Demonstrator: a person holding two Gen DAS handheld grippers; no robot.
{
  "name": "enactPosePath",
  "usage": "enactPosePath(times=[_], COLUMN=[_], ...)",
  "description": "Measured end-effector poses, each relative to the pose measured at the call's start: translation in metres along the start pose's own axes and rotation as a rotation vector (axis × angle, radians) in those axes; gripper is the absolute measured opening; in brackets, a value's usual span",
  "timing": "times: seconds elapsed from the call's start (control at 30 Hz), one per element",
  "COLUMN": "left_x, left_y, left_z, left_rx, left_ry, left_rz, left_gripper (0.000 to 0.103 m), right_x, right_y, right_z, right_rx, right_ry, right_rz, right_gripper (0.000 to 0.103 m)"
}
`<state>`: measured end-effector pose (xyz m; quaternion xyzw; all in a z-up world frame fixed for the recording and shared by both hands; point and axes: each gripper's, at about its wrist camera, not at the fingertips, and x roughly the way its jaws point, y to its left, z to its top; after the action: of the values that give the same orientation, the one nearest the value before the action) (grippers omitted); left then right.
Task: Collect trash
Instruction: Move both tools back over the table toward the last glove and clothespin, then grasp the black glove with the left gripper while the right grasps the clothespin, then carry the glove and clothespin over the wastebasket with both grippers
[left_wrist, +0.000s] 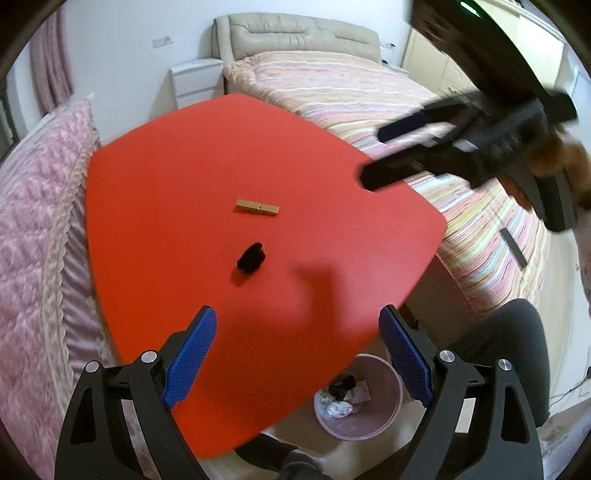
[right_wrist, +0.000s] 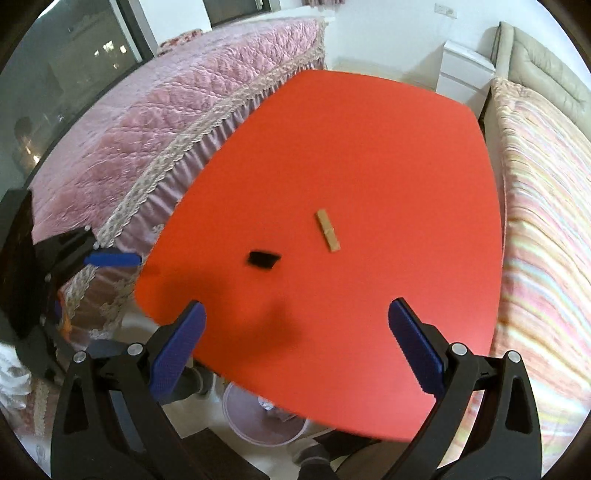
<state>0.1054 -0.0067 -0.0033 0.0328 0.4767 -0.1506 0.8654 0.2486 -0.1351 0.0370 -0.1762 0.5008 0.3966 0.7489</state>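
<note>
A small black crumpled scrap (left_wrist: 251, 257) and a tan wooden clothespin (left_wrist: 257, 207) lie near the middle of the red table (left_wrist: 166, 177). My left gripper (left_wrist: 297, 321) is open and empty, held above the table's near edge. The right gripper (left_wrist: 373, 155) shows in the left wrist view at upper right, above the table's right edge. In the right wrist view the right gripper (right_wrist: 296, 314) is open and empty above the table (right_wrist: 369, 147), with the scrap (right_wrist: 263, 259) and clothespin (right_wrist: 328, 236) ahead. The left gripper's finger (right_wrist: 112, 258) shows at left.
A pink waste bin (left_wrist: 384, 373) holding some trash stands on the floor under the table's near edge, also in the right wrist view (right_wrist: 240, 417). A pink quilted bed (left_wrist: 33, 221) flanks the left, a striped bed (left_wrist: 351, 96) the right. A person's dark-clad knee (left_wrist: 517, 343) is at right.
</note>
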Motion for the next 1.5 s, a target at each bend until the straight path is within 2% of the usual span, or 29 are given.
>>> enactPosePath(times=[0.27, 0.5, 0.63, 0.8, 0.93, 1.0, 1.07, 1.1, 1.13, 1.17, 1.23, 1.5], left_x=[0.042, 0.077, 0.095, 0.111, 0.12, 0.123, 0.124, 0.123, 0.122, 0.122, 0.121, 0.112], left_y=[0.018, 0.027, 0.034, 0.039, 0.041, 0.039, 0.039, 0.039, 0.039, 0.039, 0.037, 0.037], left_z=[0.018, 0.025, 0.027, 0.028, 0.025, 0.022, 0.022, 0.021, 0.021, 0.021, 0.019, 0.014], left_rx=[0.054, 0.114, 0.114, 0.109, 0.11, 0.111, 0.108, 0.103, 0.1, 0.1, 0.103, 0.072], left_ry=[0.036, 0.055, 0.077, 0.085, 0.114, 0.128, 0.126, 0.124, 0.127, 0.129, 0.133, 0.134], left_rz=[-0.038, -0.076, -0.087, -0.098, -0.092, -0.091, -0.084, -0.082, -0.074, -0.07, -0.067, -0.048], left_gripper=[0.086, 0.086, 0.086, 0.085, 0.057, 0.045, 0.039, 0.03, 0.02, 0.018, 0.014, 0.011], right_x=[0.07, 0.123, 0.144, 0.164, 0.173, 0.175, 0.174, 0.173, 0.173, 0.172, 0.171, 0.167], right_y=[-0.016, -0.031, -0.037, -0.037, -0.036, -0.034, -0.032, -0.031, -0.03, -0.028, -0.026, -0.025], right_z=[0.051, 0.068, 0.071, 0.071, 0.068, 0.067, 0.067, 0.066, 0.066, 0.066, 0.064, 0.06], right_rx=[-0.012, -0.019, -0.023, -0.032, -0.047, -0.063, -0.073, -0.079, -0.086, -0.094, -0.104, -0.093], right_ry=[0.109, 0.175, 0.196, 0.221, 0.235, 0.233, 0.227, 0.226, 0.228, 0.23, 0.235, 0.241], right_rz=[-0.021, -0.046, -0.044, -0.029, -0.023, -0.027, -0.038, -0.043, -0.05, -0.055, -0.056, -0.061], right_gripper=[0.097, 0.097, 0.097, 0.084, 0.063, 0.059, 0.045, 0.039, 0.026, 0.018, 0.014, 0.013])
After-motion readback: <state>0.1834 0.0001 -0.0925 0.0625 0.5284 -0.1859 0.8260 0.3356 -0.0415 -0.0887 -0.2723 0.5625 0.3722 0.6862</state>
